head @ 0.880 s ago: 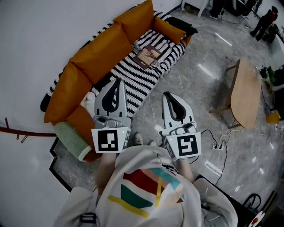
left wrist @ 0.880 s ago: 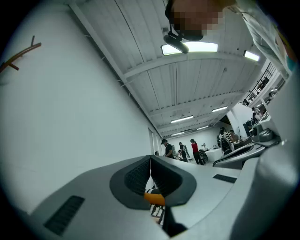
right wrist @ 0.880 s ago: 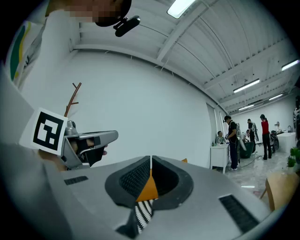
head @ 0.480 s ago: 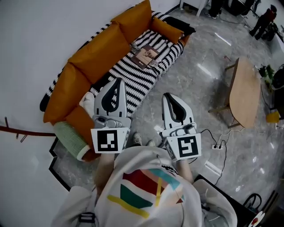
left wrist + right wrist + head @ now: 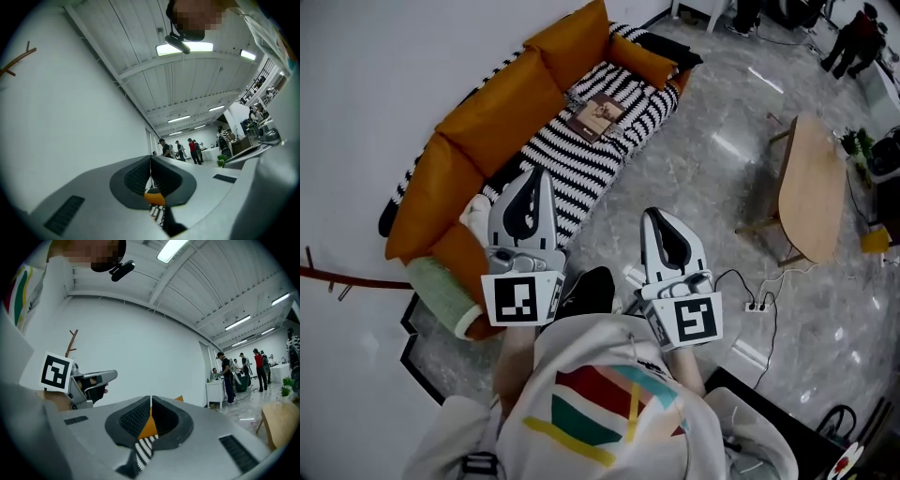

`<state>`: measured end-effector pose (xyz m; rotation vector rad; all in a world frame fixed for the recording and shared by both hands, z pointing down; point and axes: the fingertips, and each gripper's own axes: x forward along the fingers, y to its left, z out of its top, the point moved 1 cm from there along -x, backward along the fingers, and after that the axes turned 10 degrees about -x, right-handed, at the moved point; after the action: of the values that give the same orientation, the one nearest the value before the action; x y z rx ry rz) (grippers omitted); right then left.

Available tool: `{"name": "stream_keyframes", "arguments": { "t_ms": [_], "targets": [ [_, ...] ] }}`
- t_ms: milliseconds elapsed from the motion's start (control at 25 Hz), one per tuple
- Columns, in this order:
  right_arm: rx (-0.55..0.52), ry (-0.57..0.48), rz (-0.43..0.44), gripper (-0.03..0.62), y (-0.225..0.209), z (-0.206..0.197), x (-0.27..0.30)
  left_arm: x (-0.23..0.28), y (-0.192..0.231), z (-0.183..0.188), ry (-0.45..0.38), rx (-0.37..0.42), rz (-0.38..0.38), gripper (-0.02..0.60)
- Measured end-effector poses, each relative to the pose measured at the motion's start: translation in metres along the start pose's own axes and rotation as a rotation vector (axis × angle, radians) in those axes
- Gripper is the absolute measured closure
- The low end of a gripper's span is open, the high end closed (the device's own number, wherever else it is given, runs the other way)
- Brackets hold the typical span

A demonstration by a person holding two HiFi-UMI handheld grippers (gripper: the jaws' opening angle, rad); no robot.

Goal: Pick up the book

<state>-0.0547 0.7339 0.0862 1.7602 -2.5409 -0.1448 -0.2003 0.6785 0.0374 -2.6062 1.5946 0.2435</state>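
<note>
The book point(image 5: 596, 113), brown with a picture on its cover, lies flat on the striped blanket point(image 5: 572, 159) of the orange sofa point(image 5: 502, 112), towards its far end. Both grippers are held level in front of the person's chest, well short of the book. The left gripper point(image 5: 536, 175) hangs over the sofa's near front edge, and its jaws meet in a thin line point(image 5: 150, 161) with nothing between them. The right gripper point(image 5: 654, 216) is over the grey floor, also shut and empty point(image 5: 151, 401). Orange cushion and stripes show beyond both jaw tips.
A green roll cushion point(image 5: 441, 292) lies at the sofa's near end. An oval wooden coffee table point(image 5: 811, 183) stands to the right. A power strip point(image 5: 757, 307) with cables lies on the floor. A black shoe point(image 5: 591, 286) shows between the grippers. People stand at the room's far end point(image 5: 258, 369).
The view has shifted towards the sofa, and the book sits slightly further up and left. A black shoe has come forward between the grippers. Both grippers stay shut.
</note>
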Motion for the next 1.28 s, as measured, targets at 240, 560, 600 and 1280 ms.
{"name": "stream_keyframes", "arguments": {
  "t_ms": [240,560,600,1280],
  "targets": [
    [-0.005,-0.014,-0.028,0.576,-0.022,-0.004,0.001,0.026,-0.006,-0.007,-0.023,-0.033,-0.025,0.574],
    [-0.033,-0.016,-0.059,0.574,-0.063,-0.001,0.060,0.102,0.002,-0.015,-0.051,-0.046,-0.079,0.574],
    [-0.040,-0.014,-0.054,0.574,-0.066,0.000,0.071,0.112,0.007,-0.015,-0.059,-0.047,-0.078,0.574],
    [-0.048,0.058,0.016,0.574,-0.090,-0.007,0.271,0.253,0.148,-0.049,-0.038,-0.124,0.008,0.574]
  ]
}}
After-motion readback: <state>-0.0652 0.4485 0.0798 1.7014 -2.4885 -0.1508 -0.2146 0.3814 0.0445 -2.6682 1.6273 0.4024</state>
